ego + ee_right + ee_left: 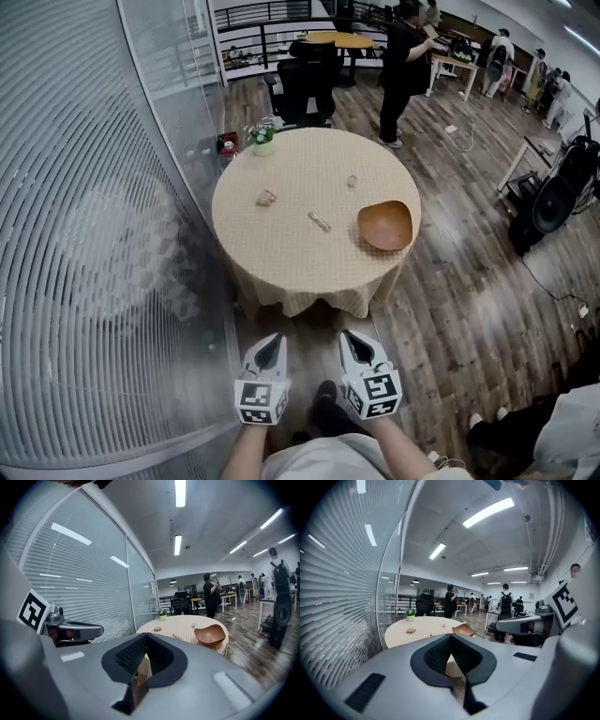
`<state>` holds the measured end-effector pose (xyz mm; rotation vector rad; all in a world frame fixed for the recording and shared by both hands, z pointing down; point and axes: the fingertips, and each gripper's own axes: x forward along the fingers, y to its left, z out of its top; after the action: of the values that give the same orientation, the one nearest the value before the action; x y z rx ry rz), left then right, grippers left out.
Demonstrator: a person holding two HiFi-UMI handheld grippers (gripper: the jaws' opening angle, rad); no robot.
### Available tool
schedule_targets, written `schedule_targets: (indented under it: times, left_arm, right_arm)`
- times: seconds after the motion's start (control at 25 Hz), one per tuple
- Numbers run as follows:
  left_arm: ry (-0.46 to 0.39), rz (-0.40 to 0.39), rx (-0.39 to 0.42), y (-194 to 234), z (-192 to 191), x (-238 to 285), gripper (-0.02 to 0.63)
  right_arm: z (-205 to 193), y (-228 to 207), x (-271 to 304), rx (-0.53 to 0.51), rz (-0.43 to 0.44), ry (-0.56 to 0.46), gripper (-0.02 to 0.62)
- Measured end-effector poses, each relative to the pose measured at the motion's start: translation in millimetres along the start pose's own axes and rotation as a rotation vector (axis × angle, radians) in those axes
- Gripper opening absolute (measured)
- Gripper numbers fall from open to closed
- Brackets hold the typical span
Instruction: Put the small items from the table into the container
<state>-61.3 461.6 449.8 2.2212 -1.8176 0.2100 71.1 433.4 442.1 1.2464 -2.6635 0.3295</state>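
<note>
A round table (281, 253) with a beige cloth stands ahead of me. On it lie three small items: a crumpled one (266, 198) at the left, a slim one (320, 221) in the middle and a tiny one (352, 181) farther back. A wooden bowl (384, 226) sits near the table's right edge. My left gripper (274, 338) and right gripper (349, 335) hang side by side over the floor, short of the table, both shut and holding nothing. The bowl (210, 635) and the table (423, 629) show beyond the jaws in both gripper views.
A small potted plant (262, 138) stands at the table's far left edge. A curved glass wall with blinds (103, 234) runs along the left. A black office chair (305, 89) and a standing person (403, 70) are behind the table. A black speaker (553, 202) is at the right.
</note>
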Motion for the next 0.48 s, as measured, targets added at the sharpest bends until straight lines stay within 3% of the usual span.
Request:
schedule_targets:
  times: [0.48]
  left_arm:
    - [0.008, 0.069, -0.009, 35.6, 44.0, 107.3, 0.006]
  right_arm:
    - [33.0, -72.0, 103.1, -0.009, 0.074, 0.018, 0.002]
